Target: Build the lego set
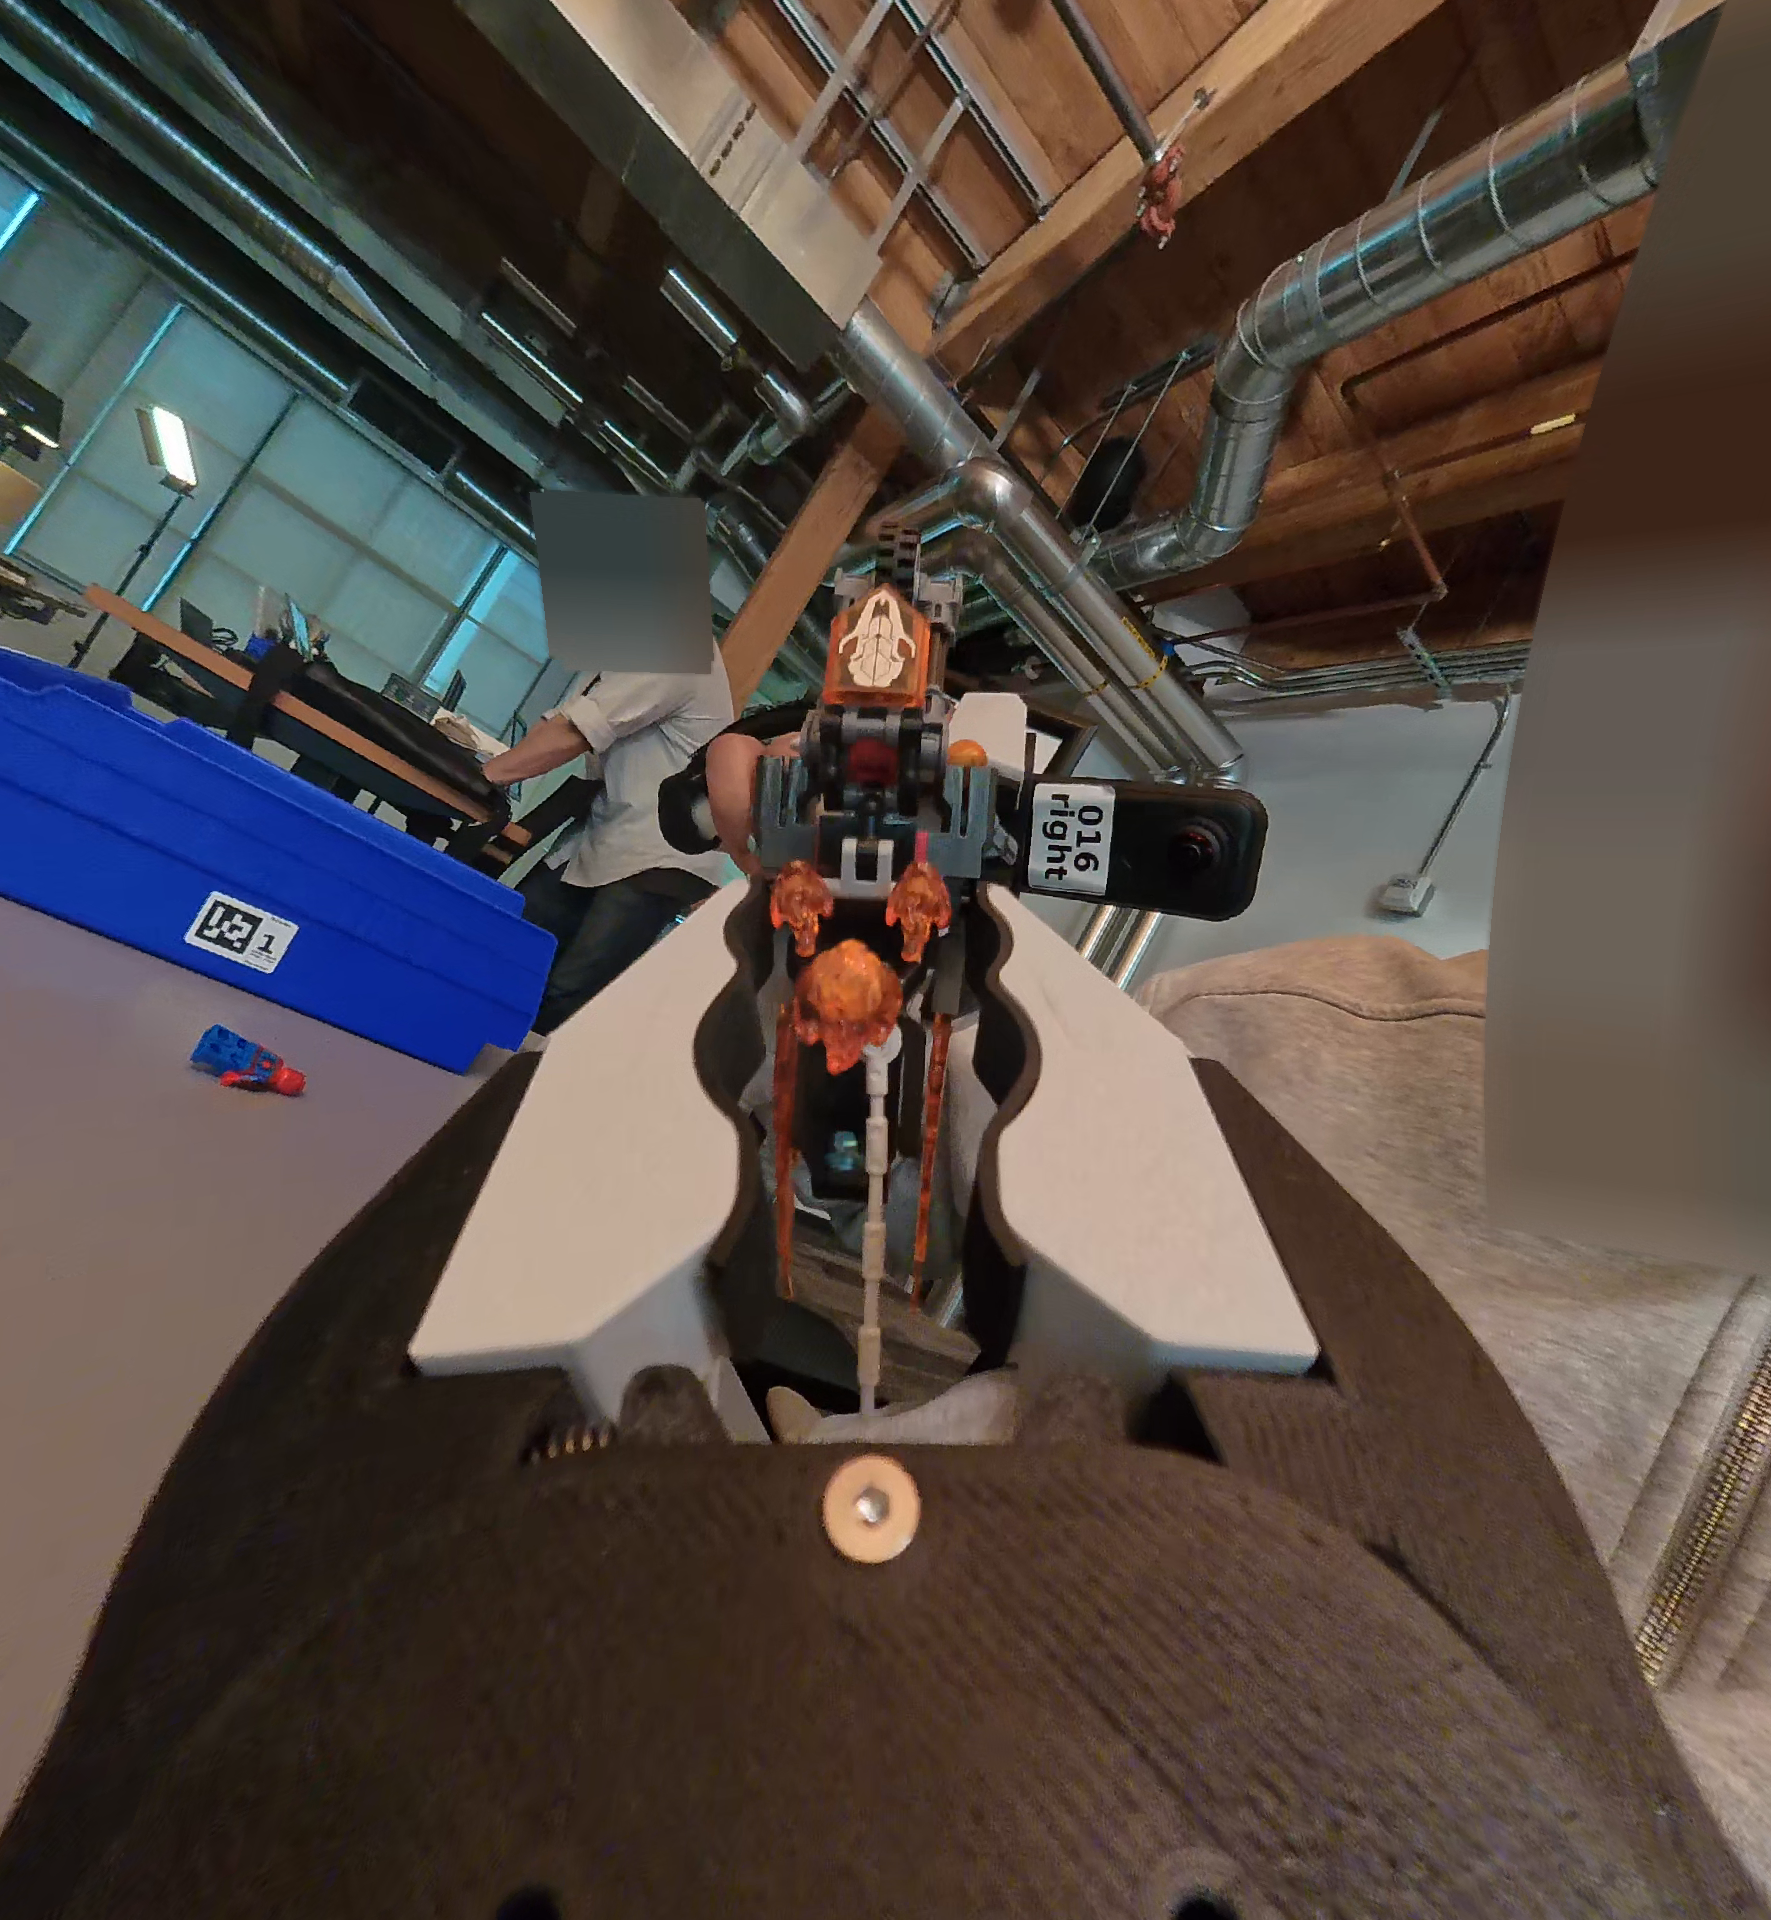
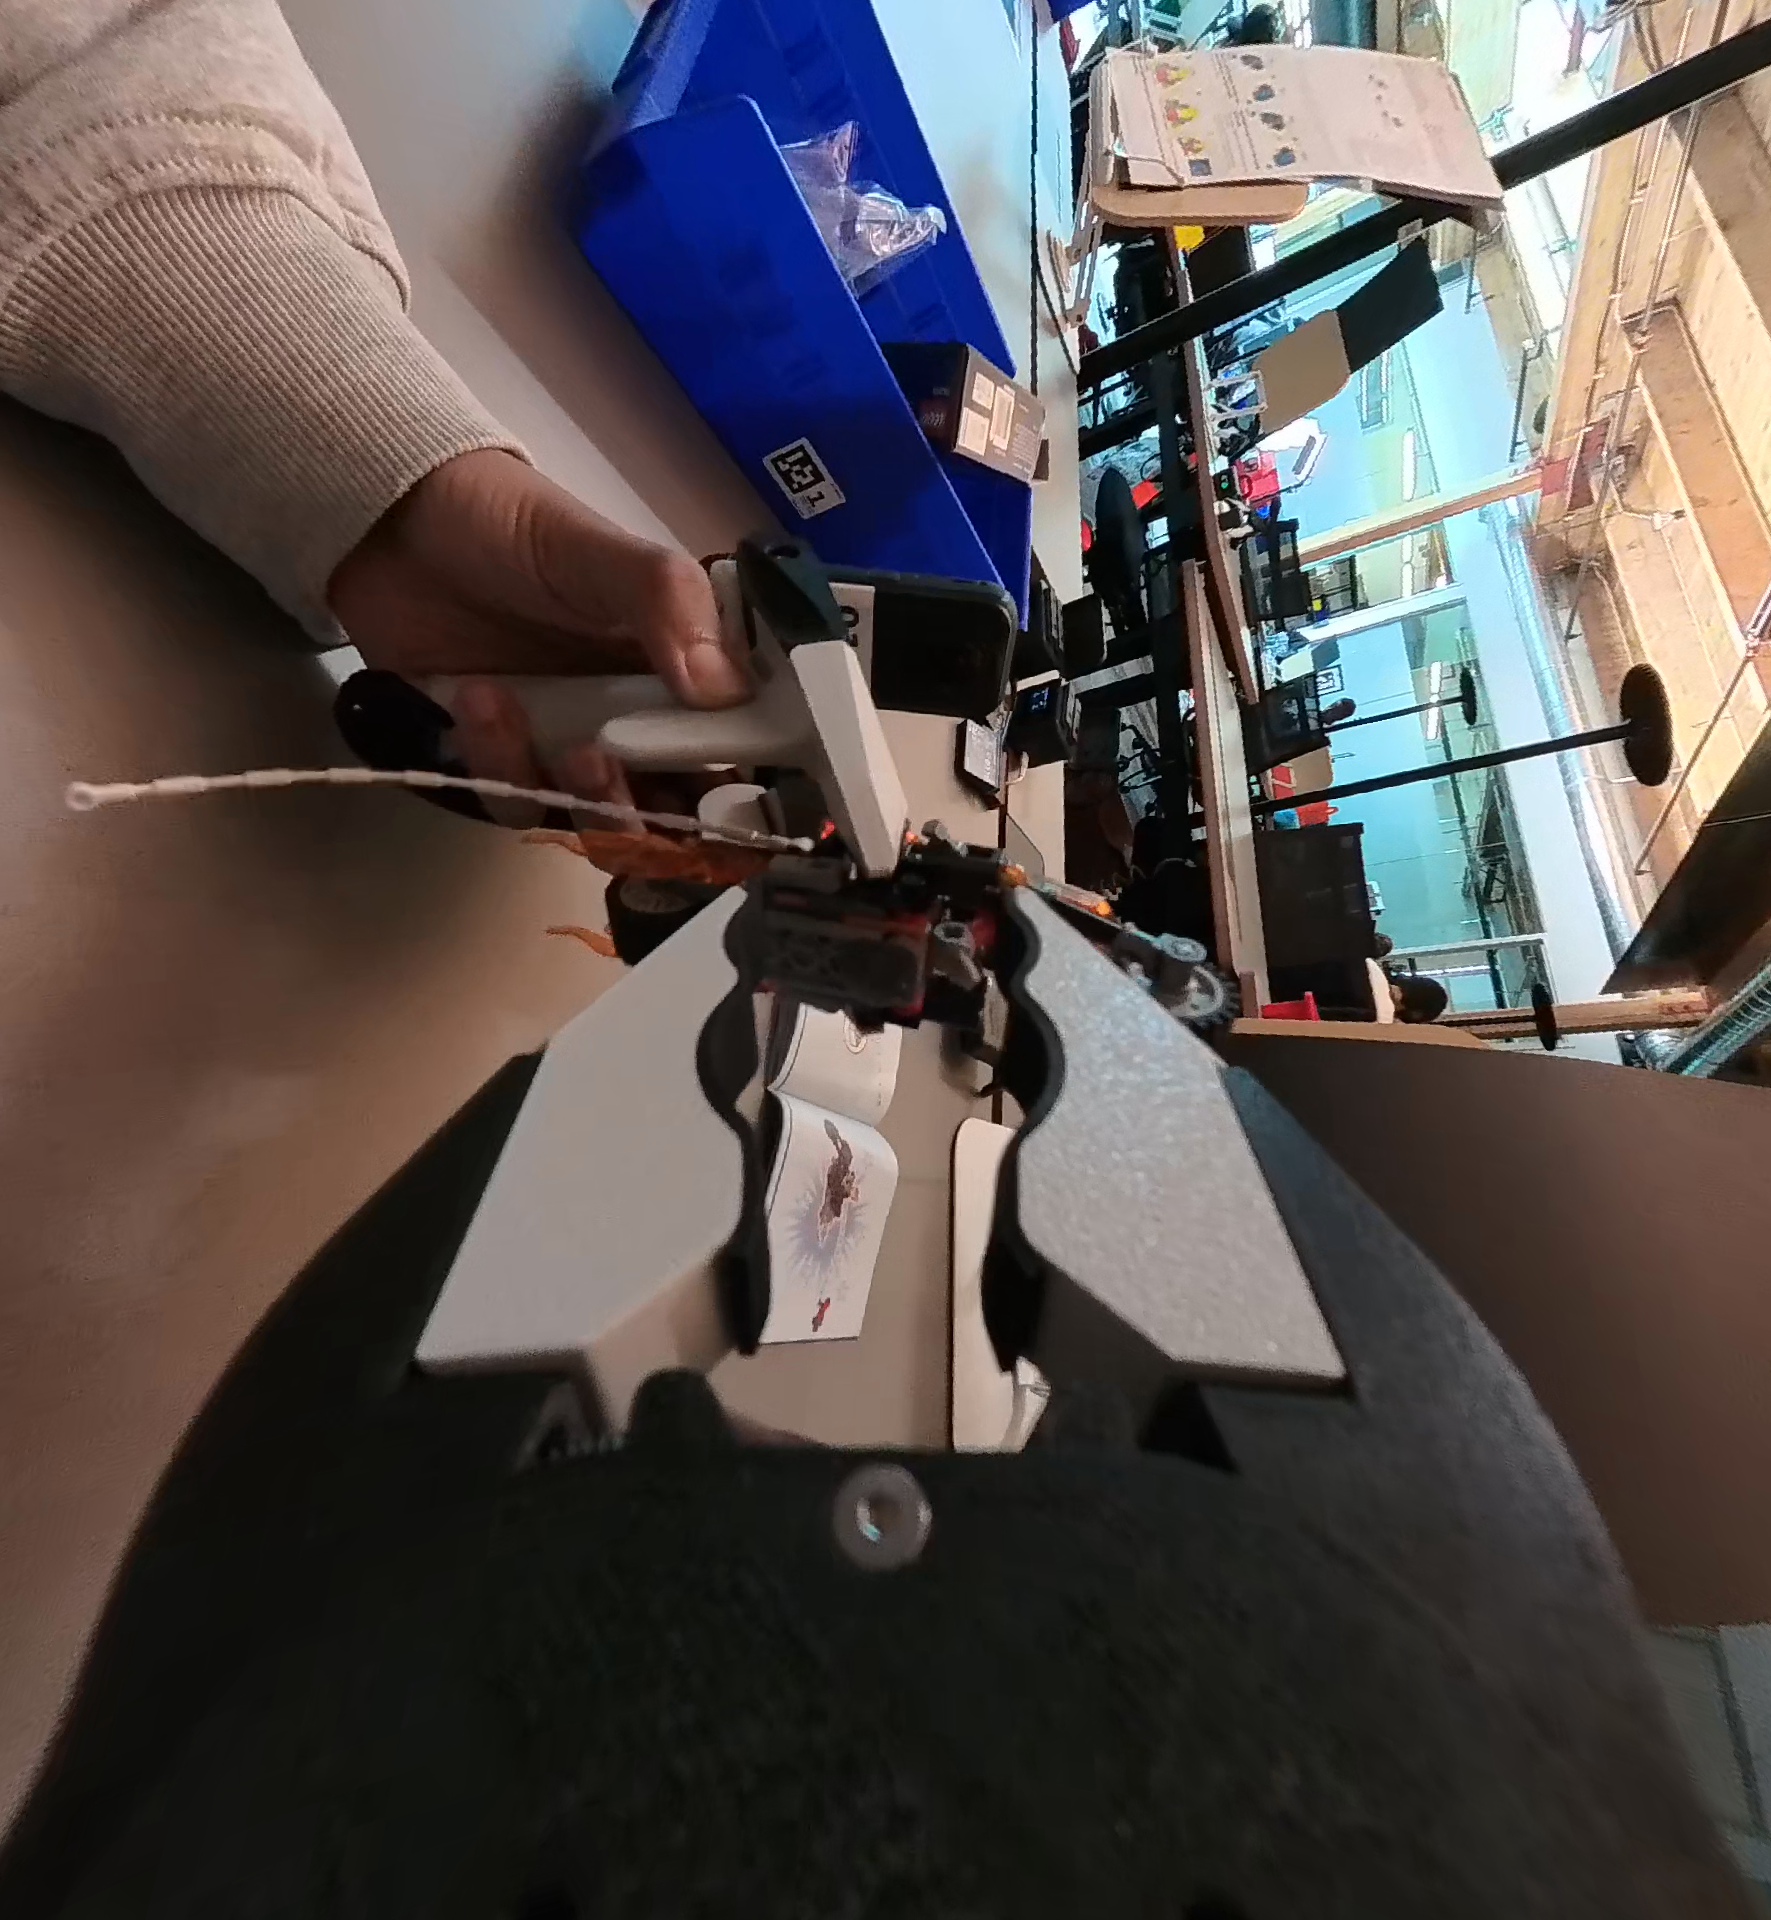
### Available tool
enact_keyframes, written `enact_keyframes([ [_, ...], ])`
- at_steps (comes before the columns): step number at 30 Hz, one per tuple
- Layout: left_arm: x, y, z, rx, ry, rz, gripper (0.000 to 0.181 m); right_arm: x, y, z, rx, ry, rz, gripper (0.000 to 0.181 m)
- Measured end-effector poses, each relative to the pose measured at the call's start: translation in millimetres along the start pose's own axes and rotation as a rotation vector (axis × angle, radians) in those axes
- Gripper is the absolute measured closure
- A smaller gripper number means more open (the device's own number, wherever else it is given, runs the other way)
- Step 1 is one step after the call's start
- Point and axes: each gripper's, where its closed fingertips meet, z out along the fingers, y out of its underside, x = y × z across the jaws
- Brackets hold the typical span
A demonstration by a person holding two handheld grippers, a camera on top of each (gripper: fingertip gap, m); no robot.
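The lego model [image 1: 876, 665] is dark grey with clear orange flame pieces and a thin white chain [image 1: 876, 1164]. My left gripper [image 1: 860, 914] is shut on it, the model standing up between the black pads. My right gripper [image 2: 870, 935] is shut on the same model [image 2: 829, 951] from the other side. In the right wrist view a hand [image 2: 517, 592] holds the left gripper [image 2: 870, 831], and the white chain [image 2: 341, 781] sticks out to the left. The right gripper's camera [image 1: 1141, 842] shows behind the model.
A blue bin [image 1: 237, 831] stands on the table, with bags and a small box inside [image 2: 808, 312]. A small blue and red lego figure [image 1: 247, 1065] lies near it. An open instruction booklet [image 2: 829, 1195] lies under the right gripper. A cardboard box [image 2: 1483, 1299] is at the right. A person stands in the background. My two grippers' fingertips are within a few centimetres of each other.
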Motion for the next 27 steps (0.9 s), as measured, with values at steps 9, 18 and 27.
enact_keyframes([
  [9,1.1,0.3,0.7,-0.001,0.008,-0.003,0.147,3.9,-3.0,-0.3,0.015,0.015,0.0,0.129],
  [18,1.0,2.8,2.1,-0.014,0.008,-0.005,0.147,1.7,-3.0,2.5,0.011,-0.004,-0.005,0.128],
  [27,0.4,3.3,2.8,-0.015,0.003,-0.006,0.147,0.5,-2.3,2.6,0.014,-0.001,0.005,0.131],
])
